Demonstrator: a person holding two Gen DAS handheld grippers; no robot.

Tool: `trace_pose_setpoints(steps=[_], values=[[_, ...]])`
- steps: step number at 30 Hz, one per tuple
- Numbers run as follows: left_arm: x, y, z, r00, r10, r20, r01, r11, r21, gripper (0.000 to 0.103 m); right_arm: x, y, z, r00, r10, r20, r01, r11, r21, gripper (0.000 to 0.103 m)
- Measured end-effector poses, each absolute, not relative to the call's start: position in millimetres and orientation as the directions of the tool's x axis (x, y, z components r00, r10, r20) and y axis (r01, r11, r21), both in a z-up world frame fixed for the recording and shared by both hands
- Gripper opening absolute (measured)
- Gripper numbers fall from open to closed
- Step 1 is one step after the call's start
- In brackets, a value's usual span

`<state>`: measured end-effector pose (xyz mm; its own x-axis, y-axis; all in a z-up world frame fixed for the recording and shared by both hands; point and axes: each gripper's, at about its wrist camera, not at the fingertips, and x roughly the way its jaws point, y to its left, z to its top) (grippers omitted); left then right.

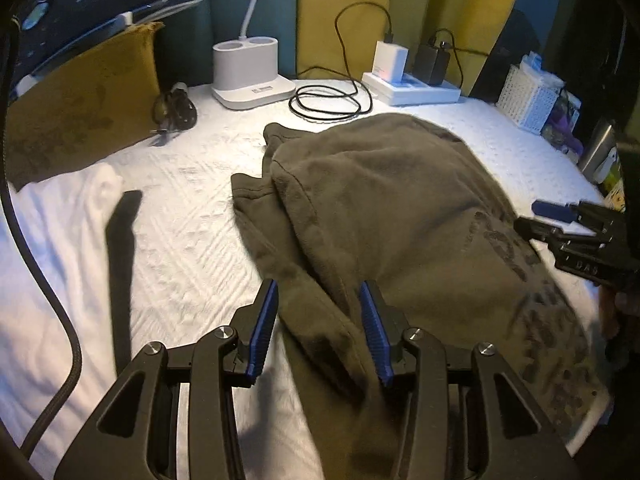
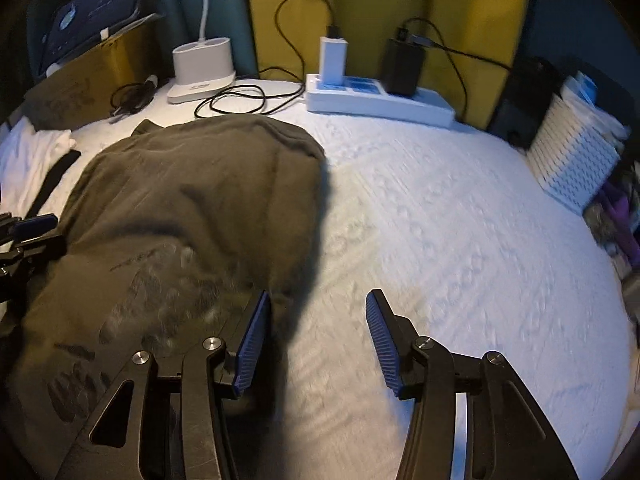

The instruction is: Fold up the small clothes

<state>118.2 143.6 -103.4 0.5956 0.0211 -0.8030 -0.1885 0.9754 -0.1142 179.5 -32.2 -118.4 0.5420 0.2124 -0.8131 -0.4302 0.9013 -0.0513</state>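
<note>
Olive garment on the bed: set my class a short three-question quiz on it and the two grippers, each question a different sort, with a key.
1. True or false: the left gripper is clamped shut on the olive garment.
2. Multiple choice: what lies under the right gripper? A) a laptop B) the white bedcover, beside the garment's edge C) a coiled cable
3. Fill in: along the far edge, the white charger and the black one are plugged into a white ____.

Key
1. False: its jaws stand apart, with a garment fold below them.
2. B
3. power strip
</note>
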Motion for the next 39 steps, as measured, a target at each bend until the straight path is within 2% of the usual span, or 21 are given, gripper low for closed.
trace_pose_setpoints(steps=[6,9,19,20,24,28,39], values=[[91.8,126.7,-78.1,0.632,-0.049,-0.773,-0.139,0.975,-0.175,0.045,143.5,-36.6,-110.1,0.540,0.253,-0.803,-0.454,0.891,-0.025,0.052],[79.1,114.3,-74.6,0.639,-0.060,-0.766,-0.128,0.975,-0.183,0.053,119.7,-31.3,-106.7,0.535,0.279,-0.798,-0.482,0.876,-0.017,0.052],[42.8,95.2,-115.8,0.570,-0.075,-0.818,-0.176,0.961,-0.211,0.054,52.6,-27.1,-122.3,0.497,0.306,-0.812,-0.540,0.841,-0.013,0.058],[38.5,96.1,-119.3,0.573,-0.069,-0.817,-0.186,0.959,-0.212,0.059,48.7,-29.0,-126.5,0.495,0.304,-0.814,-0.538,0.843,-0.013,0.058],[28.7,100.6,-120.9,0.583,-0.058,-0.810,-0.202,0.956,-0.214,0.063,41.5,-39.3,-129.6,0.506,0.313,-0.804,-0.523,0.853,0.004,0.063],[25.3,106.5,-117.7,0.567,-0.070,-0.821,-0.221,0.947,-0.233,0.063,41.2,-46.4,-128.6,0.492,0.320,-0.810,-0.521,0.853,0.021,0.064],[61.8,106.6,-85.0,0.639,-0.068,-0.766,-0.176,0.957,-0.232,0.065,71.1,-52.2,-97.6,0.524,0.336,-0.782,-0.519,0.855,0.019,0.064]])
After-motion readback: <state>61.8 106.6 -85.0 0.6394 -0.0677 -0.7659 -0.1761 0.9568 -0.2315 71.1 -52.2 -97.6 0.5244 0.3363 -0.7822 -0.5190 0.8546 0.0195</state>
